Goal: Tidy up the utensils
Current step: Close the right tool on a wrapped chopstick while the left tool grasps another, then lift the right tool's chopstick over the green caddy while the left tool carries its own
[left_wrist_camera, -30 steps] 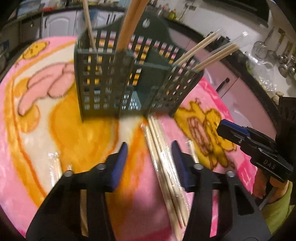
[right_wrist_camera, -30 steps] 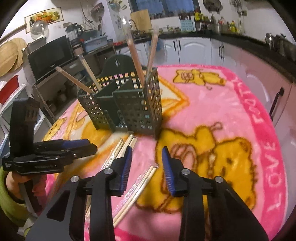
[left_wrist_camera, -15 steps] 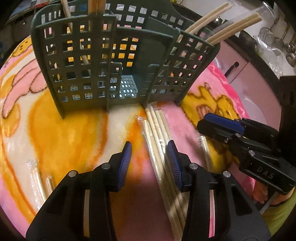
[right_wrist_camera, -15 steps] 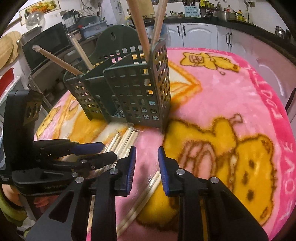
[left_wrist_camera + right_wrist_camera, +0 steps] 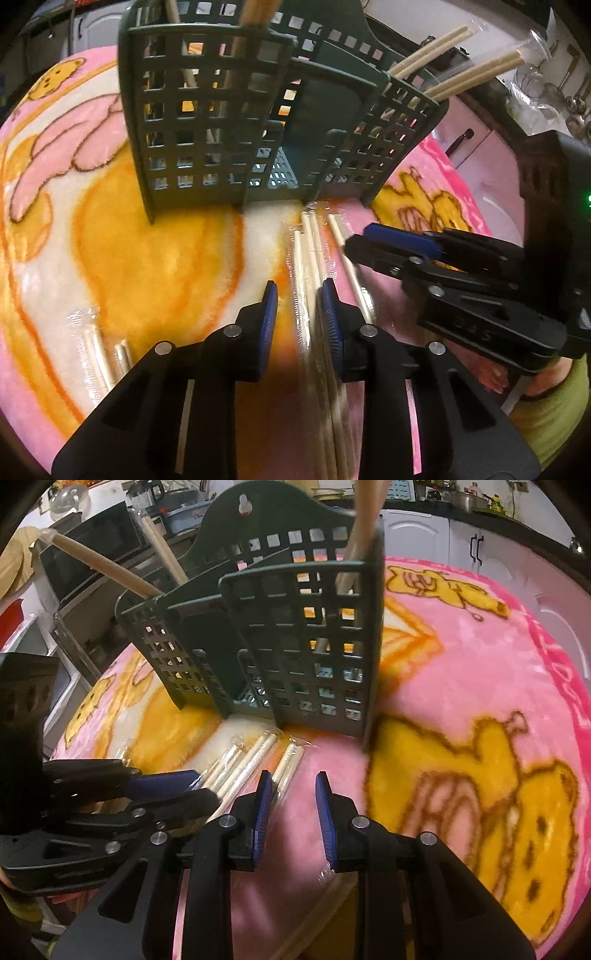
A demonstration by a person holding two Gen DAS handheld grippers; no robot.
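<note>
A dark green slotted caddy (image 5: 207,122) (image 5: 306,635) stands on the pink bear blanket (image 5: 110,240) (image 5: 461,683), with wooden chopsticks (image 5: 424,51) (image 5: 99,565) leaning out of its side compartments. Several plastic-wrapped chopstick pairs (image 5: 308,258) (image 5: 251,760) lie in front of it. My left gripper (image 5: 297,295) (image 5: 199,790) hangs low over them with one wrapped pair between its closing jaws; the pads do not press on it. My right gripper (image 5: 293,786) (image 5: 356,245) is narrowly open over bare blanket, just right of another pair (image 5: 290,760).
One more wrapped pair (image 5: 96,350) lies on the blanket at the near left. A hand in a green sleeve (image 5: 546,406) carries the right gripper. Behind the table are a microwave (image 5: 92,554), white cabinets (image 5: 461,542) and hanging ladles (image 5: 565,96).
Both grippers have come down and closer to the caddy and the loose chopsticks. The left jaws have narrowed around a wrapped pair. The right gripper has closed in beside the left one.
</note>
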